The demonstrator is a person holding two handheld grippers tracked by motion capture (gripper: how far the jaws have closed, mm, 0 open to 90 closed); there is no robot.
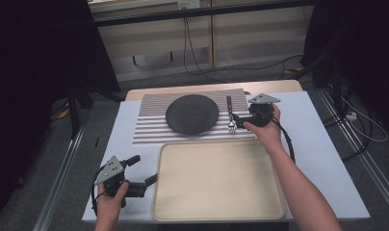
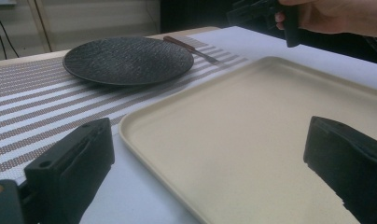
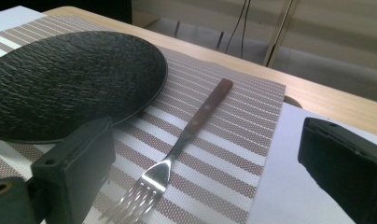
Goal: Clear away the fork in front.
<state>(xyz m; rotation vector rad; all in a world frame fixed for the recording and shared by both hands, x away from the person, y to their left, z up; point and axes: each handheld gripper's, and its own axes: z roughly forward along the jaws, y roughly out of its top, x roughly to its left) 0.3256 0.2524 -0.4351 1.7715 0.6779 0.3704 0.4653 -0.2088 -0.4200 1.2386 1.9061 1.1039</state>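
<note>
A fork (image 1: pixel 229 116) with a brown handle lies on the striped placemat (image 1: pixel 151 126), just right of a black textured plate (image 1: pixel 191 114). My right gripper (image 1: pixel 237 121) is open at the fork's tines. In the right gripper view the fork (image 3: pixel 186 135) lies between the two wide-apart jaws of the right gripper (image 3: pixel 205 168), tines nearest, with the plate (image 3: pixel 65 79) at the left. An empty beige tray (image 1: pixel 216 179) sits near the front edge. My left gripper (image 1: pixel 143 169) is open at the tray's left rim. In the left gripper view the left gripper (image 2: pixel 210 172) straddles the tray's corner (image 2: pixel 270 116).
A white cover (image 1: pixel 317 144) lies over the wooden table, whose bare far edge (image 1: pixel 212 88) shows behind the placemat. Cables (image 1: pixel 192 53) trail on the floor beyond. In the left gripper view the other hand and its gripper (image 2: pixel 289 23) hover past the tray.
</note>
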